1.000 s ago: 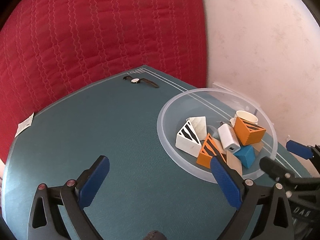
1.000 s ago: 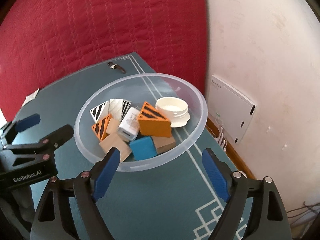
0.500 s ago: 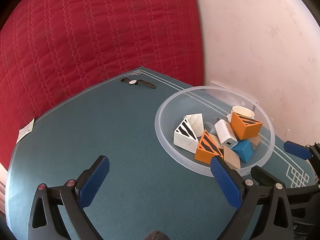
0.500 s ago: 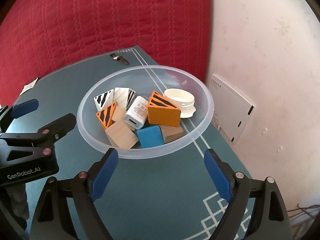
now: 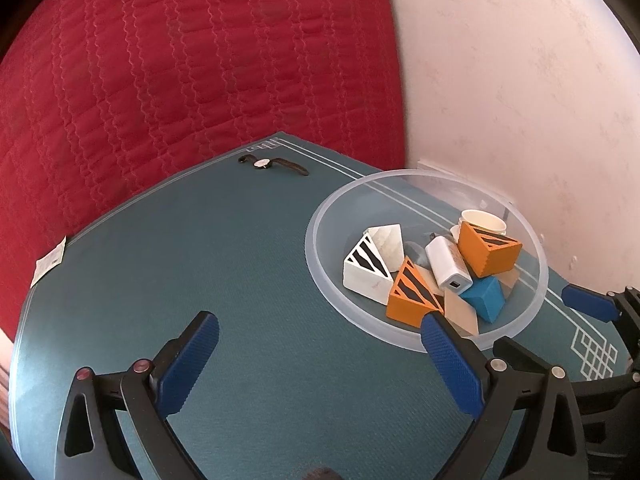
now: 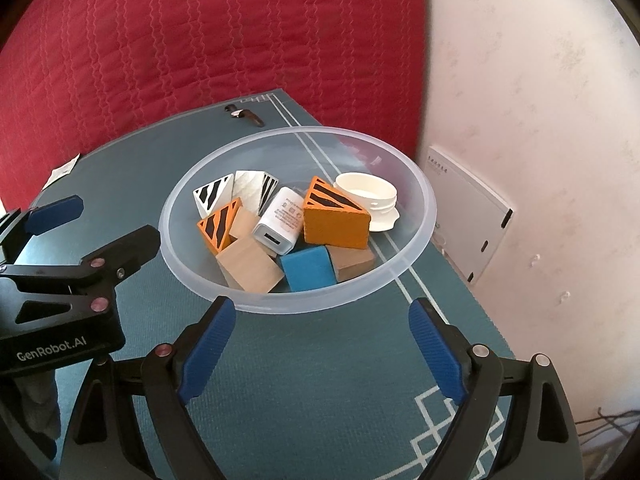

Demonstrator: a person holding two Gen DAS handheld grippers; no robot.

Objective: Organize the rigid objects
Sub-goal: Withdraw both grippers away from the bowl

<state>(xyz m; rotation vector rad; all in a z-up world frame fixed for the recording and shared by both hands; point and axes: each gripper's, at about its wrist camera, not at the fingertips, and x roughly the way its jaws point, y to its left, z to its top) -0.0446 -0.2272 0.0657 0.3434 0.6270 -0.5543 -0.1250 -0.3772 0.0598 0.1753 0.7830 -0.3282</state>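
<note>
so, bowl [image 6: 416, 184]: clear plastic, on the teal mat [image 5: 240, 280], near the wall
contents: blocks [image 6: 335, 220], charger [image 6: 280, 224], white lid [image 6: 366, 194]
left gripper [image 5: 320, 330]: jaws wide, empty
right gripper [image 6: 322, 320]: jaws wide, empty, just been opening
watch [image 5: 264, 163]: far mat edge

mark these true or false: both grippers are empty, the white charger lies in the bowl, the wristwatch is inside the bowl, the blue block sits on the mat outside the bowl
1. Both grippers are empty. True: the left gripper and the right gripper stand open with nothing between the pads.
2. The white charger lies in the clear bowl. True.
3. The wristwatch is inside the bowl. False: it lies on the teal mat near the far edge, apart from the bowl.
4. The blue block sits on the mat outside the bowl. False: it is in the bowl among the other blocks.
</note>
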